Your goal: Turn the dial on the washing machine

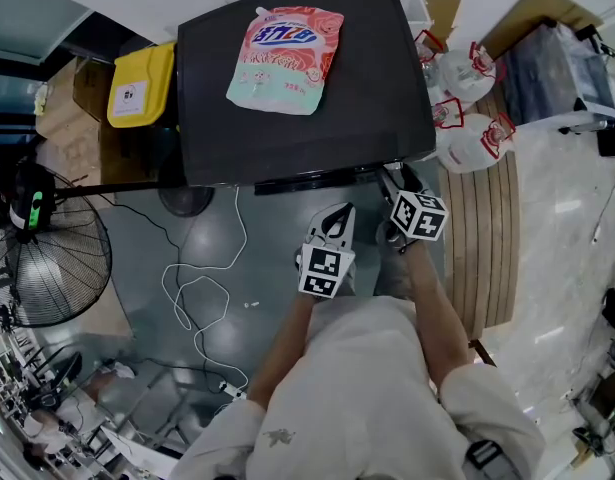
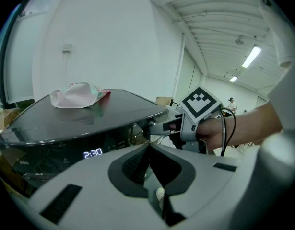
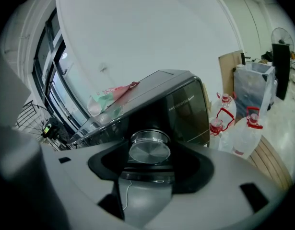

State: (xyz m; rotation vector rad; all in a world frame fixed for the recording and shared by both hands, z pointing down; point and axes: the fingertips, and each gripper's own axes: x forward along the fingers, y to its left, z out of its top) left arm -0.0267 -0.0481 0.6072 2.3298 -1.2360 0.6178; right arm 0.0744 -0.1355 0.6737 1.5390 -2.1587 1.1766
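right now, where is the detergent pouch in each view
Head view: pouch top centre, lying on the washer.
Left gripper view: left of centre, on the washer's top.
Right gripper view: upper left of centre, on the washer's top.
Shared landmark: the washer's dark top.

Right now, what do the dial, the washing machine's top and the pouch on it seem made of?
The dial: brushed metal or metal-look plastic, fine radial sheen. The top: glossy dark glass or plastic, mirror-like. The pouch: soft printed plastic film, crinkled.
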